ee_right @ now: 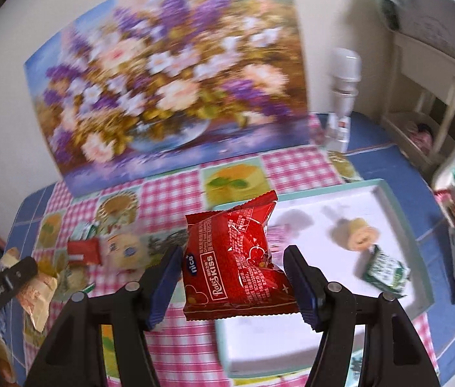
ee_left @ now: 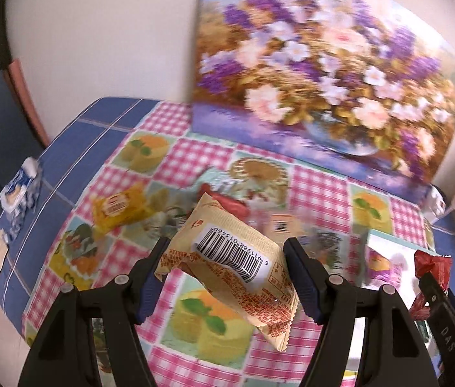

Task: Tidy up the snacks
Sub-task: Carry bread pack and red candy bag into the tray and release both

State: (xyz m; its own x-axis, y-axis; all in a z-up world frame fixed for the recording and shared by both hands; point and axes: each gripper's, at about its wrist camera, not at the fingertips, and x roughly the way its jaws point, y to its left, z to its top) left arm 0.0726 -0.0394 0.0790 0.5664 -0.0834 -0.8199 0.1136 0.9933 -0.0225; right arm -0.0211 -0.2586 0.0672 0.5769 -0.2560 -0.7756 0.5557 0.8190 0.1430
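Observation:
My left gripper (ee_left: pixel 226 271) is shut on a beige snack packet (ee_left: pixel 234 261) with a barcode, held above the checked tablecloth. My right gripper (ee_right: pixel 232 277) is shut on a red snack packet (ee_right: pixel 234 258), held over the near left edge of a white tray (ee_right: pixel 398 213). The tray holds a round beige snack (ee_right: pixel 358 233) and a green packet (ee_right: pixel 385 272). The right gripper and its red packet (ee_left: pixel 432 266) also show at the right in the left wrist view. More snacks lie loose on the cloth: a yellow packet (ee_left: pixel 117 208) and a small red packet (ee_right: pixel 84 251).
A flower painting (ee_left: pixel 324 74) leans on the wall behind the table. A blue-white packet (ee_left: pixel 21 190) lies at the table's left edge. A white bottle (ee_right: pixel 343 84) stands at the back right. Shelves and clutter (ee_right: pixel 453 174) stand to the right.

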